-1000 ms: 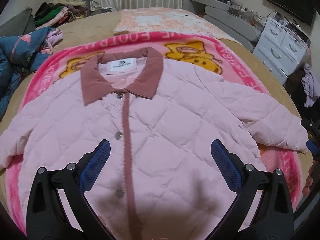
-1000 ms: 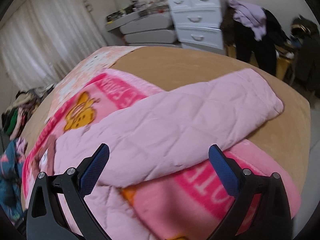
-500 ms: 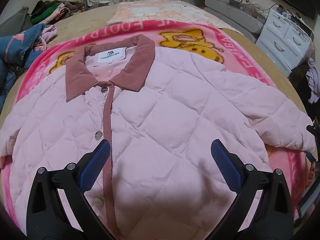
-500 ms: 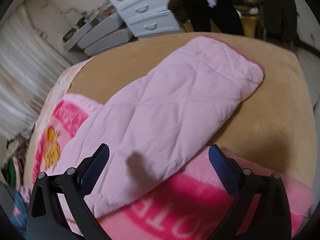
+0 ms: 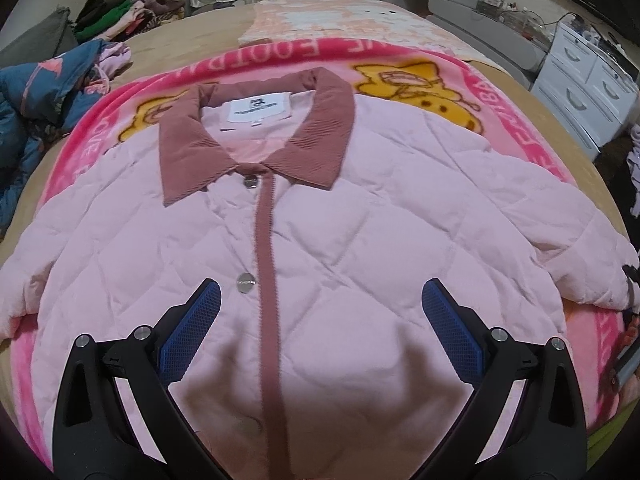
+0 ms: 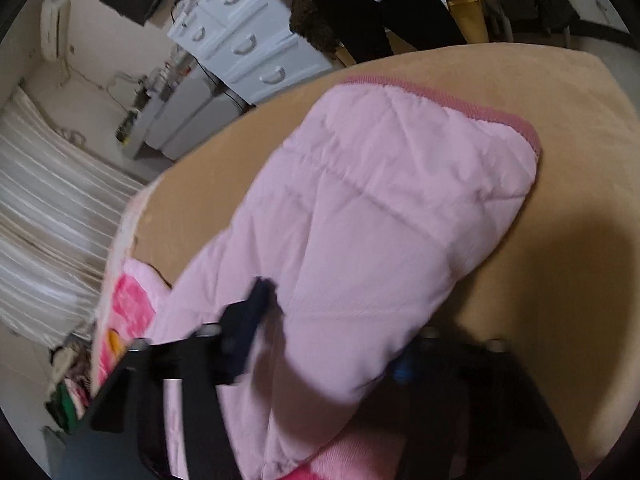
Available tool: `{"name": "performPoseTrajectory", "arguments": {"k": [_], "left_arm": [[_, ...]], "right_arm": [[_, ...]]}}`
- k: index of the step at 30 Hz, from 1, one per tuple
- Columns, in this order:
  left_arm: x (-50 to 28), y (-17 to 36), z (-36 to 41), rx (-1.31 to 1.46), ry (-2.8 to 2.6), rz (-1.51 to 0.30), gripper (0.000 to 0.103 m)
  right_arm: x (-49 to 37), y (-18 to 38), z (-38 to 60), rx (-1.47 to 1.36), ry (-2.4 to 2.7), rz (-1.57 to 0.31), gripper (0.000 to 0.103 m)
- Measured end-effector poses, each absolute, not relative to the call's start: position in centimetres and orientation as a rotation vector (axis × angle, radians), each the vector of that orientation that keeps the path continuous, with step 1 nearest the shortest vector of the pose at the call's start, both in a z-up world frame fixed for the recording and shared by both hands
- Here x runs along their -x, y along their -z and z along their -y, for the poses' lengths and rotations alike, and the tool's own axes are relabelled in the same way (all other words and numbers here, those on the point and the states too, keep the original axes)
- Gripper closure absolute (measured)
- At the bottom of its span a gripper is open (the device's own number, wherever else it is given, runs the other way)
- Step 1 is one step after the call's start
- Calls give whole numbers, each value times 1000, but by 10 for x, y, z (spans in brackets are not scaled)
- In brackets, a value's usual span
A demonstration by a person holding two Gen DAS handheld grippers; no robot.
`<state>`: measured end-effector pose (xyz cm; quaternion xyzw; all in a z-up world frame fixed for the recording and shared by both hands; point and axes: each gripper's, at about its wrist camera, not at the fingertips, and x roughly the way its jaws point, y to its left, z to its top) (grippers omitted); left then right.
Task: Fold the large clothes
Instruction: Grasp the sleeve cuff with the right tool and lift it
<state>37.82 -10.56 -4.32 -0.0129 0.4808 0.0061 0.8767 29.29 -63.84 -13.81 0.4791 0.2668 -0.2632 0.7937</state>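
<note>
Left wrist view: pink quilted jacket (image 5: 320, 248) lies flat, front up and buttoned, on a pink cartoon blanket (image 5: 400, 52) spread over the tan bed (image 5: 168, 52). Dusty-rose collar (image 5: 256, 136) points away from the camera, white neck label visible inside it; a rose placket runs down the centre with metal snaps beside it. Left hand-held gripper (image 5: 318, 332) hovers over the lower front panel, blue-padded fingers (image 5: 192, 332) spread wide apart, nothing between them; its shadow falls on the fabric below. Blue patterned garment (image 5: 36, 120) heaped at the bed's left edge, a pile of clothes (image 5: 128, 16) behind it, white drawer unit (image 5: 588, 80) off to the right. Right wrist view (motion-blurred): jacket sleeve (image 6: 380, 220) extends across the bare tan bed cover, rose-trimmed cuff at its far end. Right hand-held gripper (image 6: 328, 340) sits at the near part of the sleeve, one finger on top of the fabric, the other at the sleeve's opposite edge and partly hidden by it; cannot tell whether the jaws are clamped on it. Blanket edge visible at lower left; drawers and dark hanging clothes in the background.
</note>
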Motion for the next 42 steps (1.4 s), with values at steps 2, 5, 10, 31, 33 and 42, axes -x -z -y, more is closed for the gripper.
{"name": "performPoseTrajectory", "arguments": {"k": [2,5,10,31,33,42], "left_arm": [[-379,42,99,38,-19,-1005,9],[-378,37,93,51,-24,-1002,9],[-374,21,79,50,-36,-995,9],[-362,-73,-24,160,-128,-825,9],[-360,-75,-37,176,-142,-819,9],[-355,-66,-71,230,-141,-832,9]], "right_arm": [[-291,129,638,-1009,531,-532,78],[-296,92,617,-869,477,-470,85],[-305,28,568,-685,350,-390,86],[-339,-122,358,-243,-24,-289,87],[-341,-124,339,-214,-57,-287,87],[-344,-119,259,-107,-175,-313,87]]}}
